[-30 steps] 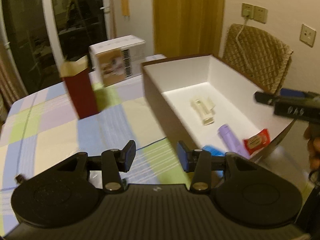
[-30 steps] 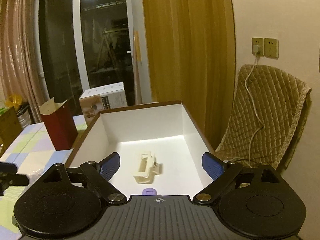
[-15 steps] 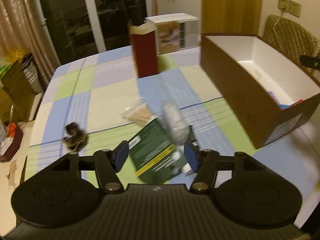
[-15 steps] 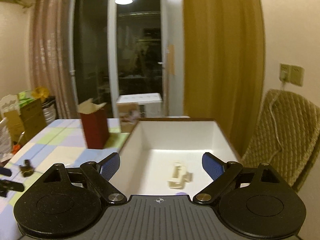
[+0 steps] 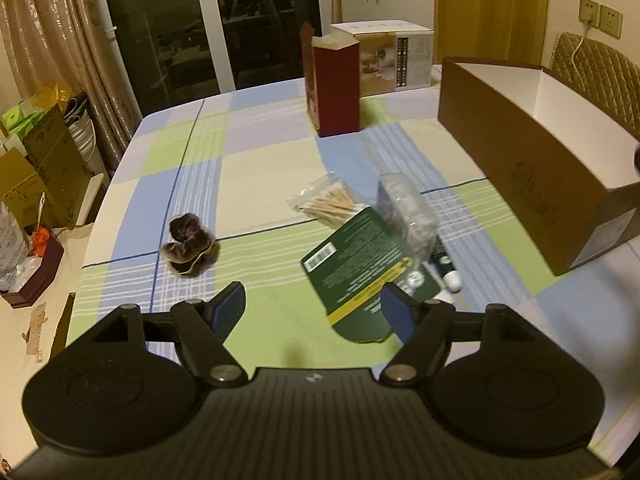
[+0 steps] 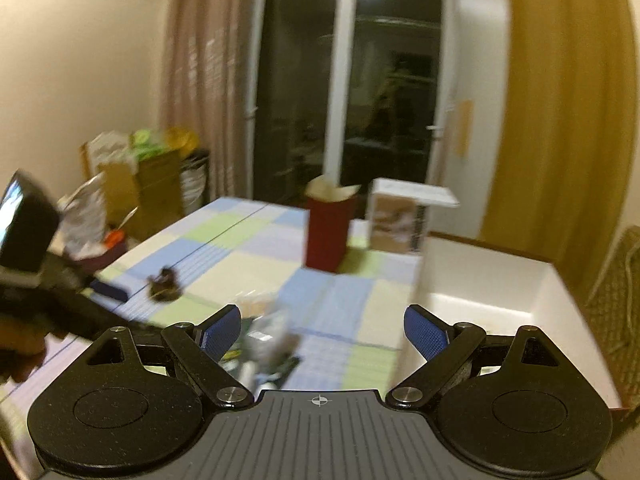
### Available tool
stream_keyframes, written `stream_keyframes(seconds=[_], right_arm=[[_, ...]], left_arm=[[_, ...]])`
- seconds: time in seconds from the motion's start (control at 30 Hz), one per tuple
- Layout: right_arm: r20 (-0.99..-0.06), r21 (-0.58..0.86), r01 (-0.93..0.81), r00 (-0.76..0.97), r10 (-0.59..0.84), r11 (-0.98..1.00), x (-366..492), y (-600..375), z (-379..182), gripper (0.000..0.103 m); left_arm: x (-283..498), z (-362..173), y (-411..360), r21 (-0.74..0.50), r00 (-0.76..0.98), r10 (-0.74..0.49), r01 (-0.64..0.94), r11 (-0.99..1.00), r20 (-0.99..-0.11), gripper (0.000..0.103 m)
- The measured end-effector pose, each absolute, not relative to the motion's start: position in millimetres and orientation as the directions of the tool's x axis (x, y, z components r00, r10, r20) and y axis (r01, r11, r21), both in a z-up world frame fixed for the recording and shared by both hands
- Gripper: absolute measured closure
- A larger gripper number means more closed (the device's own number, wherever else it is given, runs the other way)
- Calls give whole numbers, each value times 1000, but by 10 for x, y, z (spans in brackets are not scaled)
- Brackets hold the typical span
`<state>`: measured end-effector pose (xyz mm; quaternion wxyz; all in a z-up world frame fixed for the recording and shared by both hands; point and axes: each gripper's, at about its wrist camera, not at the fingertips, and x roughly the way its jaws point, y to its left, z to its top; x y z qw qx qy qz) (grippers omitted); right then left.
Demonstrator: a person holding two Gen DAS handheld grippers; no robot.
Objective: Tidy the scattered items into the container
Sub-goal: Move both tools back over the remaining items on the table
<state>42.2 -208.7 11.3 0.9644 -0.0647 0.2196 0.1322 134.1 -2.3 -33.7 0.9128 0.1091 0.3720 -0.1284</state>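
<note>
- Left wrist view shows the left gripper [image 5: 313, 312] above the checked cloth on the surface [image 5: 256, 160], its blue-padded fingers [image 5: 230, 307] spread wide with nothing between them.
- Just ahead of the right-hand pad lies a dark green packet [image 5: 368, 276] with a yellow stripe, flat on the cloth.
- A clear plastic pack [image 5: 408, 216] of greyish contents rests partly across the green packet's far edge, and a small dark green tube [image 5: 446, 266] with a white cap pokes out beside it.
- A clear bag of cotton swabs [image 5: 326, 202] lies just beyond the packet, touching or nearly touching it.
- A dark brown scrunchie [image 5: 188, 246] sits well apart to the left, alone on the cloth.
- The brown container [image 5: 532, 168], white inside and open at the top, stands to the right of the pile, apart from it; its floor is hidden from this angle.
- A tall red carton [image 5: 336, 88] and a white printed box [image 5: 394, 58] stand at the far side.
- Right wrist view is blurred: the right gripper [image 6: 322, 330] has its fingers [image 6: 426, 334] wide apart and holds nothing, poised near the container's [image 6: 492, 280] near-left corner.
- The pile shows as a smear below it, and the left gripper [image 6: 108, 292] enters from the left edge.
</note>
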Motion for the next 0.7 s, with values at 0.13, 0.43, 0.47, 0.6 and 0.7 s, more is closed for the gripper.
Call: stream_keyframes(seconds=[0.13,0.43,0.47,0.6,0.7], right_arm=[[-487,-69,-343,831,269,937,501,-1816,-87,9],[-607,-104,-392,753,254,914,819,-1601,-605,24],[-616,-109,-396,747,250,912,852,-1593,-656,24],[-647,-129,-409,725,236,903,946,-1592,-810,34],[-656,-130,-400,721,223,907,979,-1637,-868,34]], left_arm=[[1393,-414,113,78,690,-156,295,952,-707,32],[1508,-580,190,43,670,-178,299,953,-721,32],[1516,-594,181,45,668,-180,306,951,-722,32],[1514,-629,104,80,657,-212,385,919,-723,32],[1452,-692,-51,151,643,-241,493,857,-727,32]])
